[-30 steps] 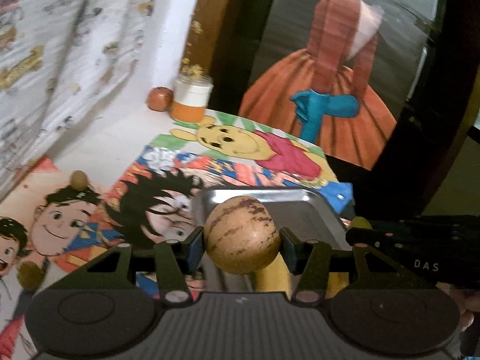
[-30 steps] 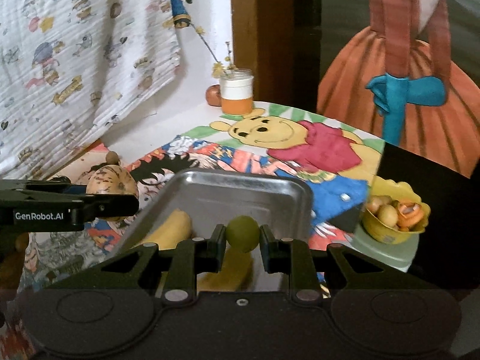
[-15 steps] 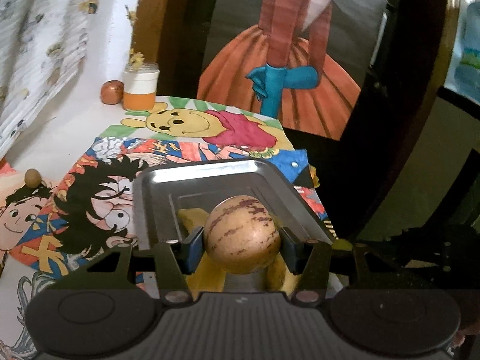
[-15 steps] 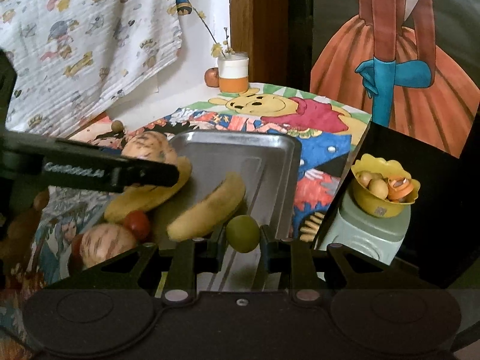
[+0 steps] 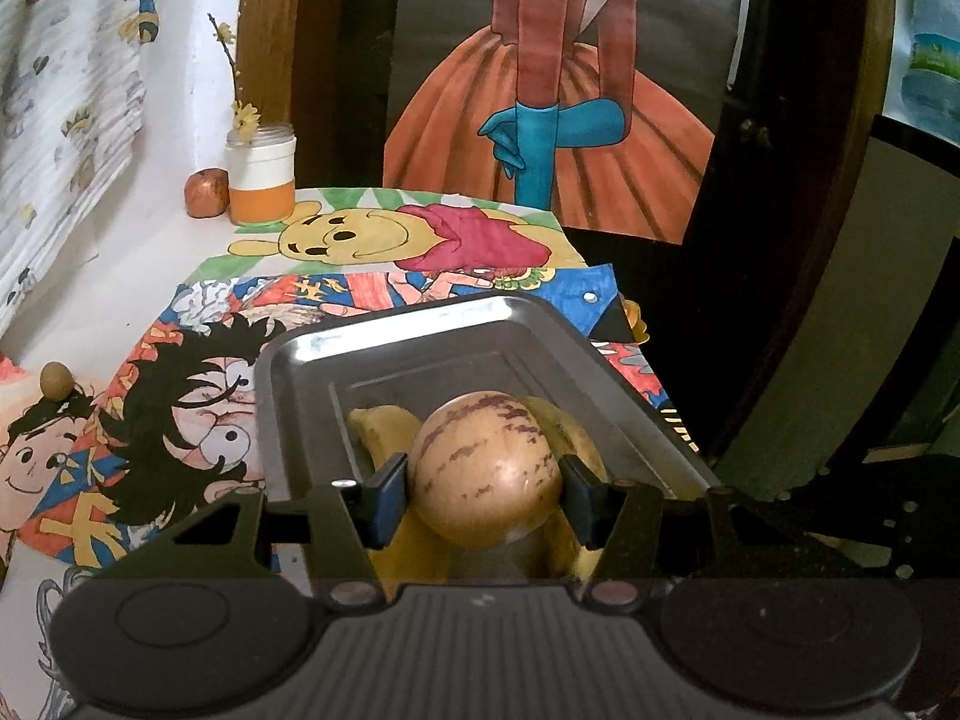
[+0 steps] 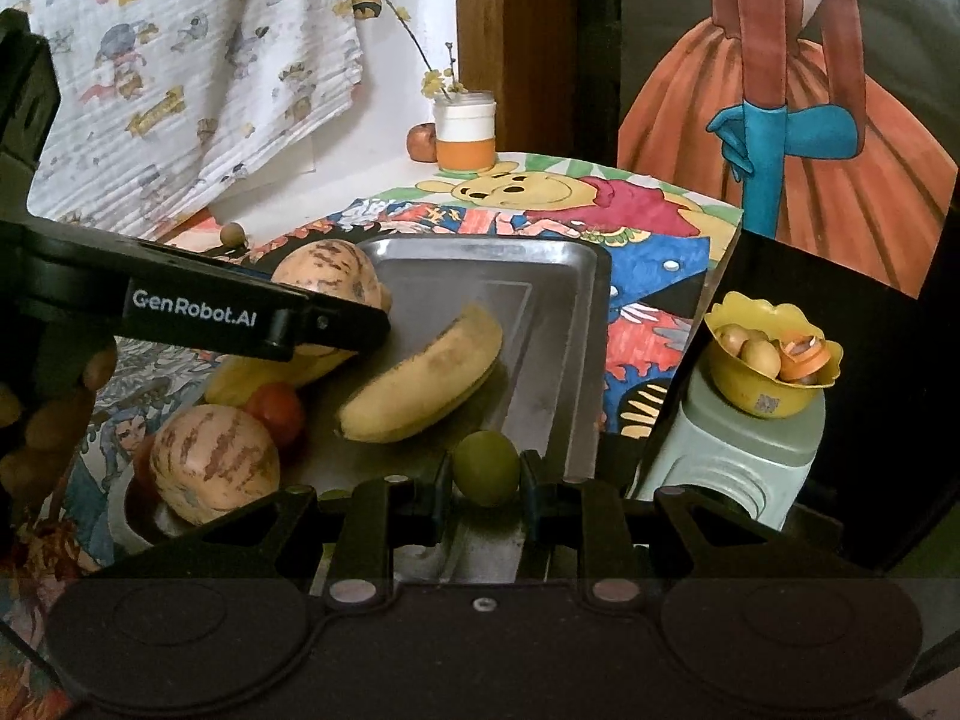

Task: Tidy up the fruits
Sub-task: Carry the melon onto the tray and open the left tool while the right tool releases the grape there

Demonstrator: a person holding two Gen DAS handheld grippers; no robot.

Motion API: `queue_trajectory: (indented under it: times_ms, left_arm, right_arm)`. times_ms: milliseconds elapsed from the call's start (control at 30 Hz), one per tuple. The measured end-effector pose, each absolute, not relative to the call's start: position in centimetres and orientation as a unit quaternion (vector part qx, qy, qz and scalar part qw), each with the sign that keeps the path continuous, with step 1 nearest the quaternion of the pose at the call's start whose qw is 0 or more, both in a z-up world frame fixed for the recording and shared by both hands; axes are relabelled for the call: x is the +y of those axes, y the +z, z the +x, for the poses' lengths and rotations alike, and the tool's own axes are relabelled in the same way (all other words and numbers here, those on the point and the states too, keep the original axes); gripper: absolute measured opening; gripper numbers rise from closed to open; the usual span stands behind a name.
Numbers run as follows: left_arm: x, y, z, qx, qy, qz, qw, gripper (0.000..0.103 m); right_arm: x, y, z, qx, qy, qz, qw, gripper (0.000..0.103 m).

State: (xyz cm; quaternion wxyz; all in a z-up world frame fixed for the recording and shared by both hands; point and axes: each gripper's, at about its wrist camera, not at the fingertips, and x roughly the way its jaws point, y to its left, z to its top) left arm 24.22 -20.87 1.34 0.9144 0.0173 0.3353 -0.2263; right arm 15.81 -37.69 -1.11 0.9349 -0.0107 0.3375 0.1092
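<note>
Cream skin streaked with purple marks the pepino melon (image 5: 485,468), pinched across its widest girth between the pads of the left gripper (image 5: 483,495) and hanging over the steel tray (image 5: 300,360), just above two bananas (image 5: 384,429) lying there. It looks firm, smooth and fairly heavy for a two-point hold, so it could roll or slip out; the grip at the middle, where the pads sit square on the curve, seems the safest. The right gripper (image 6: 485,483) is pressed nearly together on a small green fruit (image 6: 485,467), perhaps an olive or a jujube, held over the tray's near edge. That one is probably light and hard but slick, and could easily squirt from the pads. A second pepino melon (image 6: 213,462), a tomato (image 6: 277,409) and a banana (image 6: 420,387) already lie in the tray.
</note>
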Motion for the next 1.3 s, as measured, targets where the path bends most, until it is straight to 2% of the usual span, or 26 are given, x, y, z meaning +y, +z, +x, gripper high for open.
queue_trajectory:
  times_ms: [633,767,933,1300]
  left_arm:
    - [-21.1,1.3,24.1,0.332,-0.23,0.021,0.914,0.059]
    - [-21.3,1.3,24.0,0.332,-0.233,0.023,0.914,0.064]
    - [-21.4,1.3,23.9,0.33,-0.233,0.023,0.915,0.064]
    - [-20.6,1.7,23.5,0.325,-0.233,0.005,0.917,0.063]
  right_arm:
    - [-37.6,-1.6,15.0,0.321,0.097,-0.003,0.942,0.028]
    - [-37.7,-1.6,14.9,0.319,0.096,0.0,0.943,0.028]
    - [-37.8,-1.6,14.6,0.318,0.094,0.006,0.944,0.028]
    - [-38.1,-1.1,13.9,0.304,0.08,0.048,0.948,0.041]
